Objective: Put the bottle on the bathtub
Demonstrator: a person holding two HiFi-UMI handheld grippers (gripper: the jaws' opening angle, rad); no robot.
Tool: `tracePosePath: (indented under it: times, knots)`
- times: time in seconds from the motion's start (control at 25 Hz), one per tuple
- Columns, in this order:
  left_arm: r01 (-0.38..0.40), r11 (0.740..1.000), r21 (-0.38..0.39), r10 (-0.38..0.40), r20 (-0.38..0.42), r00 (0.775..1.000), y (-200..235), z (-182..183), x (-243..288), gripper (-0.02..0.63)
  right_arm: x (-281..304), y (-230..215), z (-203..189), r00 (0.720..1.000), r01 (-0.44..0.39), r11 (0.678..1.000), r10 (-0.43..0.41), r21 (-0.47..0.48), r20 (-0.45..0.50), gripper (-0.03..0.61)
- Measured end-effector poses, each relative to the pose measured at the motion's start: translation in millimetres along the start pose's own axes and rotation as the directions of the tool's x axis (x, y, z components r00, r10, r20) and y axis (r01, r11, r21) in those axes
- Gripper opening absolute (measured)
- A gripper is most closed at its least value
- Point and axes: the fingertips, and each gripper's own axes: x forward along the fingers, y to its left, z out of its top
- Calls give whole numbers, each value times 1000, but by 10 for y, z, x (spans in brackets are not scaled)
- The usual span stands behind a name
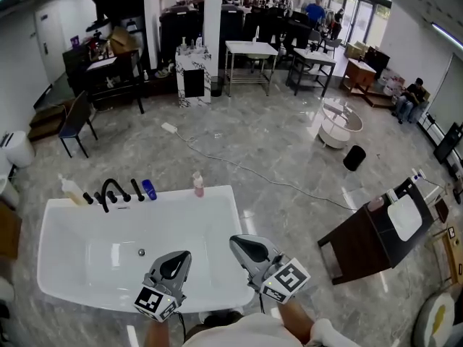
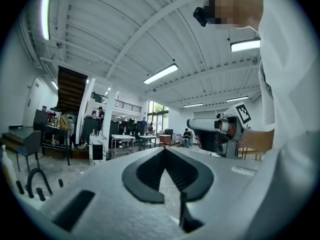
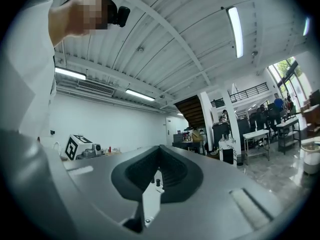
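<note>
I hold the left gripper (image 1: 173, 264) over the near rim of the bathtub (image 1: 221, 223) and the right gripper (image 1: 250, 249) at its near right corner. Both have their jaws closed together with nothing between them. The pink bottle (image 1: 197, 184) stands upright on the bathtub's far rim, right of the black faucet (image 1: 112, 191).

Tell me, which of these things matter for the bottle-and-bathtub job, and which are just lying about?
Job: bathtub; pink bottle, blue bottle and cream bottle on its rim (which is meant is unclear); left gripper and right gripper, both shut and empty.
Lying about: black bin, floor cable, dark chair, round white table.
</note>
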Motion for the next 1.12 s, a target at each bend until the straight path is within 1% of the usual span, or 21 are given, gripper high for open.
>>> tracePosePath:
  times: [0.08, 0.2, 0.44, 0.72, 1.12]
  knots:
    - [-2, 1000, -10, 2, 4, 1000, 34, 6, -16, 2, 44, 20, 12, 1000, -4, 1000, 4, -9, -3, 6]
    - [-1, 1000, -1, 1, -9, 1000, 43, 20, -35, 2, 65, 45, 25, 1000, -7, 1000, 7, -14, -4, 6]
    - [14, 1000, 0, -14, -11, 1000, -54, -32, -81, 2, -20, 110, -26, 1000, 5, 1000, -5, -13, -6, 6]
    - [15, 1000, -13, -16, -34, 999, -62, -142, -106, 3, -41, 103, -115, 1000, 16, 1000, -16, 7, -12, 6]
    - [12, 1000, -11, -12, -31, 999, -172, -53, -173, 2, -102, 204, -50, 1000, 13, 1000, -13, 19, -7, 6]
